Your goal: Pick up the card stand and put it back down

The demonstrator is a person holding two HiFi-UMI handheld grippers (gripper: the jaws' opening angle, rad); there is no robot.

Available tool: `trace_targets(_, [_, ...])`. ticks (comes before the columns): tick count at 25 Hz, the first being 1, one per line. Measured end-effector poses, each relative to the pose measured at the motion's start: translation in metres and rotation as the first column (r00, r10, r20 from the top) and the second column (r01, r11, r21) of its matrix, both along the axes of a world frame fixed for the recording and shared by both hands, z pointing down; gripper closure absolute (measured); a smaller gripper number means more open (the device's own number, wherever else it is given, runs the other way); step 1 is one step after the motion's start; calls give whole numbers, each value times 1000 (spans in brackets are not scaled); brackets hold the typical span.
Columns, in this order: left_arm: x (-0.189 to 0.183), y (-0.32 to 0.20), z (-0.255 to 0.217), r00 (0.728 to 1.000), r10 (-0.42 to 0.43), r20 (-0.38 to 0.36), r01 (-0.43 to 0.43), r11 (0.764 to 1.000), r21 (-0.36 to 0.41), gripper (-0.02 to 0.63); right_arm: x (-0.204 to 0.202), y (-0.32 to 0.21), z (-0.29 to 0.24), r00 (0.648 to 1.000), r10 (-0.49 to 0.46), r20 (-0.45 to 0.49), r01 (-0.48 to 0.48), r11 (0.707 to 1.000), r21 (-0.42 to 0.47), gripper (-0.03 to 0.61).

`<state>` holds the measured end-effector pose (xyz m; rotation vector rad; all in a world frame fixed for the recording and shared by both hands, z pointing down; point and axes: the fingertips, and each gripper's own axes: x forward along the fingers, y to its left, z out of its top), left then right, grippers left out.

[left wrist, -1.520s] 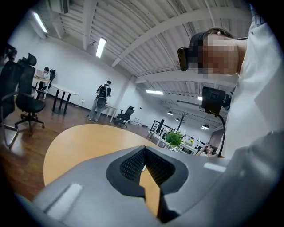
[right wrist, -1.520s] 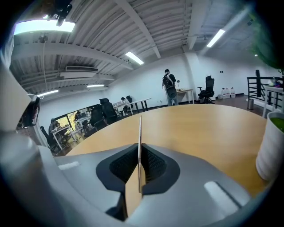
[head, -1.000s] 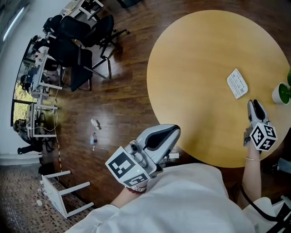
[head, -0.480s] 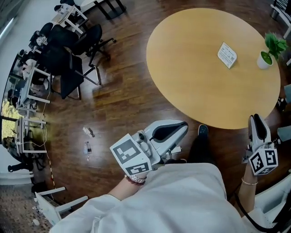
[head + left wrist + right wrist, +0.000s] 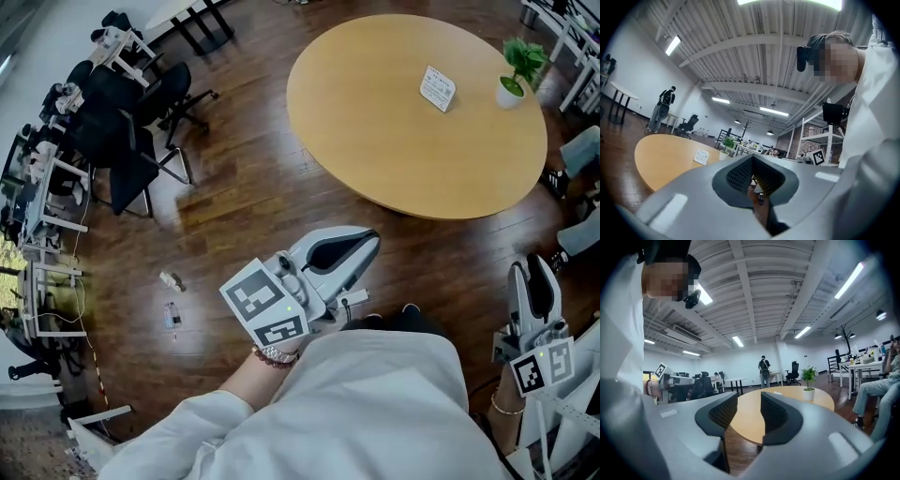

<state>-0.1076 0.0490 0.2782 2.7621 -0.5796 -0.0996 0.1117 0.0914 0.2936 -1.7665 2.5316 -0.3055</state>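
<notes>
Head view: one round pale-wood table (image 5: 394, 122) fills the upper right over a dark plank floor. On it, near the far right edge, stand one white card stand (image 5: 438, 88) and one potted plant (image 5: 511, 89), just beside each other. Both grippers sit well apart from the table. The left gripper (image 5: 370, 246), grey plastic with one marker cube, is held level at lower centre, and the right gripper (image 5: 534, 272) is at the lower right edge.

Left gripper view: the ribbed black pads are pressed together with nothing between them. The card stand sits on the table at middle left.

Right gripper view: the jaws stand spread and have just been opening, with only the table's edge seen through the gap. The plant is at centre right.
</notes>
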Motion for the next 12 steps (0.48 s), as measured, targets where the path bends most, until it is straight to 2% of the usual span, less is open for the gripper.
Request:
trace_targets(3, [6, 22, -7, 1000, -11, 8, 11, 1000, 28, 614, 8, 18, -9, 1000, -10, 12, 9, 1000, 18, 390])
trace_targets(8, [-7, 38, -1, 998, -67, -10, 66, 998, -21, 614, 2, 33, -24, 999, -46, 26, 45, 998, 36, 379])
trace_targets(12, [11, 46, 1, 998, -61, -11, 61, 998, -28, 614, 2, 42, -26, 997, -80, 10, 80, 996, 31, 379])
